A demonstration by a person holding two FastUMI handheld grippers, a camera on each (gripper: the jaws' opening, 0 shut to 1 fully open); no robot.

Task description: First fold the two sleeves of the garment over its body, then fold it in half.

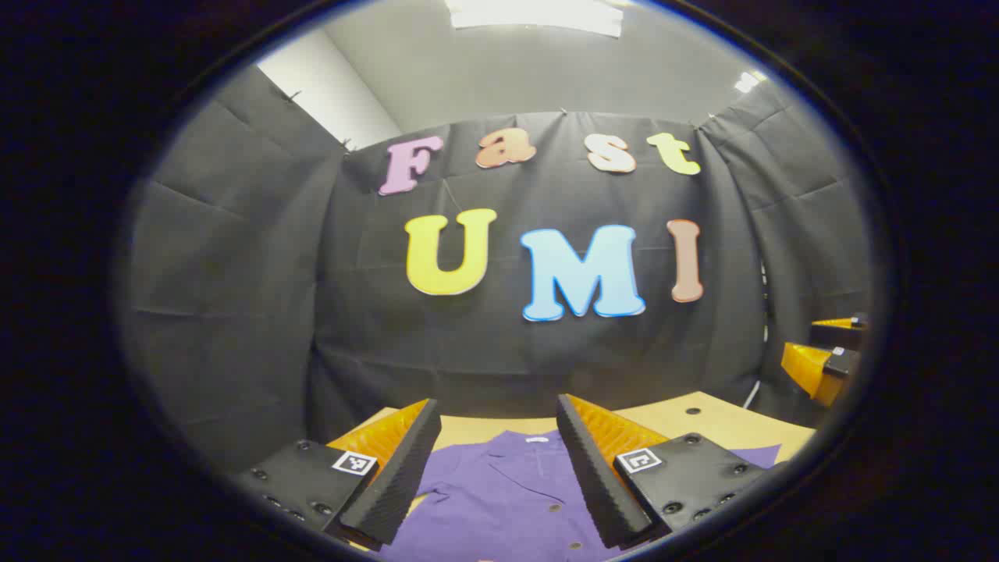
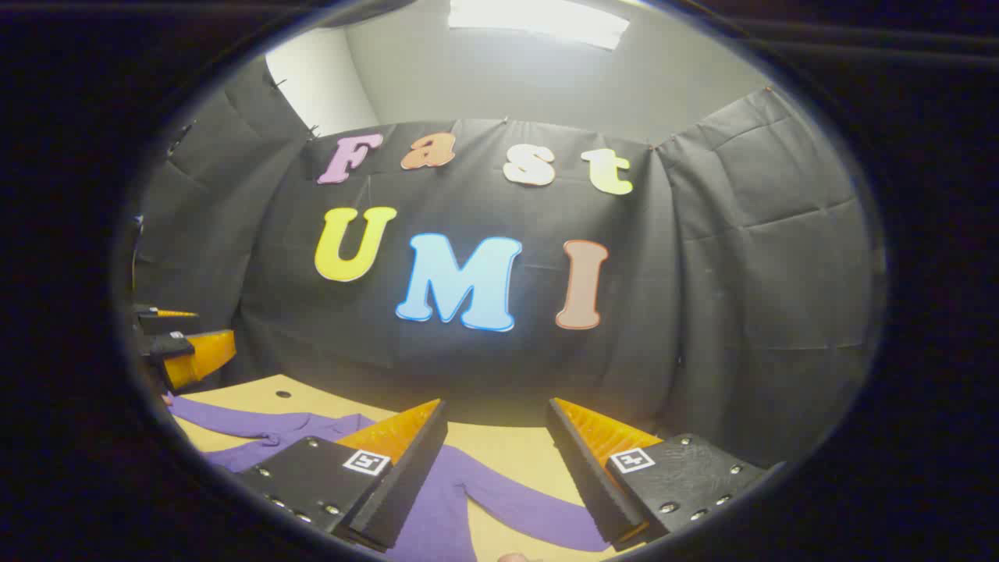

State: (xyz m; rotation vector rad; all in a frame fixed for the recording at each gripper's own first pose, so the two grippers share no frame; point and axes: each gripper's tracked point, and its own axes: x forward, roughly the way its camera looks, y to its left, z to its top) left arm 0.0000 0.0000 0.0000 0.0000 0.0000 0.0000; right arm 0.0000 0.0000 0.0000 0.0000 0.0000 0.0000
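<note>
A purple button-up garment [image 1: 507, 492] lies flat on a tan table [image 1: 702, 417], collar toward the far wall. My left gripper [image 1: 498, 414] hovers above its chest, open, with nothing between the fingers. In the right gripper view the garment [image 2: 449, 499] spreads its sleeves out: one sleeve [image 2: 538, 511] runs toward the lower right, the other [image 2: 234, 421] toward the left. My right gripper [image 2: 495, 414] stands open over the near sleeve and holds nothing. The left gripper [image 2: 183, 343] shows at the left edge there, and the right gripper [image 1: 827, 355] at the right edge of the left gripper view.
Black cloth walls close the booth behind and on both sides of the table [image 2: 499, 445]. A small dark hole [image 1: 691, 410] marks the tabletop near the far edge. A ceiling light [image 2: 538, 19] shines overhead.
</note>
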